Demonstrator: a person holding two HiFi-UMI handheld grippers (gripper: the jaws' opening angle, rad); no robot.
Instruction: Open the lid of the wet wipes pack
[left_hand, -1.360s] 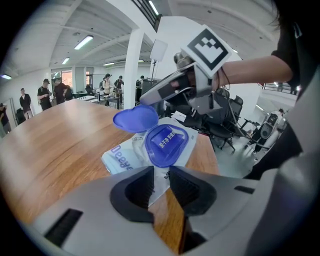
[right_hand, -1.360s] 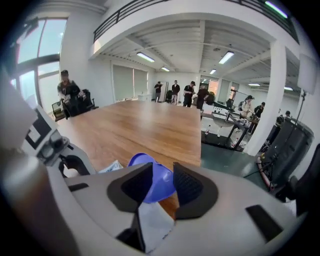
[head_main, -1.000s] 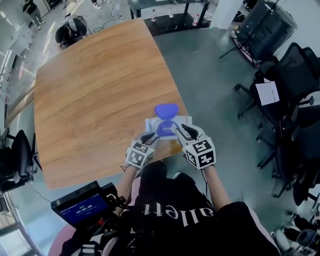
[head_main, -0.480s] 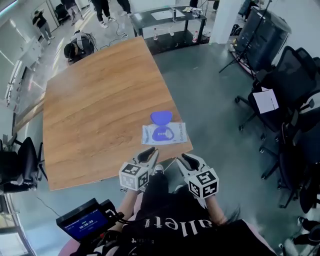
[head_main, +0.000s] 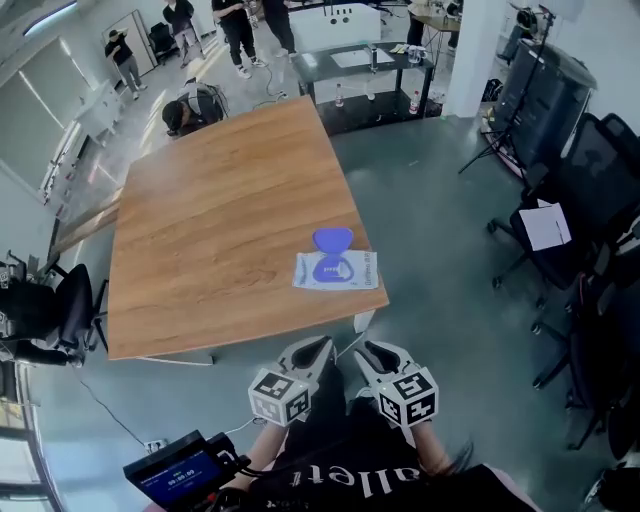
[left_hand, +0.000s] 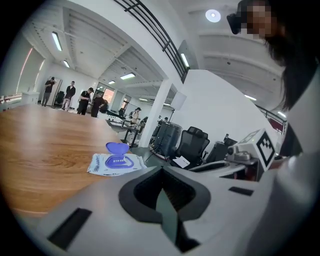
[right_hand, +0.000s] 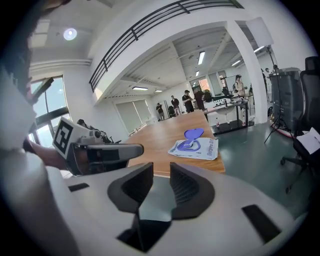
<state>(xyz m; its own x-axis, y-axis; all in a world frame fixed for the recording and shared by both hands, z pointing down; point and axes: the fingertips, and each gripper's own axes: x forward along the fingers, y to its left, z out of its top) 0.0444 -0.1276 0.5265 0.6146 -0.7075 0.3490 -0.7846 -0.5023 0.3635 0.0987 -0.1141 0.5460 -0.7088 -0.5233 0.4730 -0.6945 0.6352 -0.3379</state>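
Blue lid (head_main: 332, 239) stands flipped up on the wet wipes pack (head_main: 358, 272) at mid-frame, so seemingly nothing needs holding: bottom centre, left gripper (head_main: 312, 350) pinched together empty, right gripper (head_main: 370, 352) slightly parted, empty.

The wet wipes pack (head_main: 336, 271) lies on the table (head_main: 200, 250), beside its right edge near the front

Wooden table (head_main: 220, 240); office chairs (head_main: 598, 160) right; people (head_main: 240, 25) beyond.
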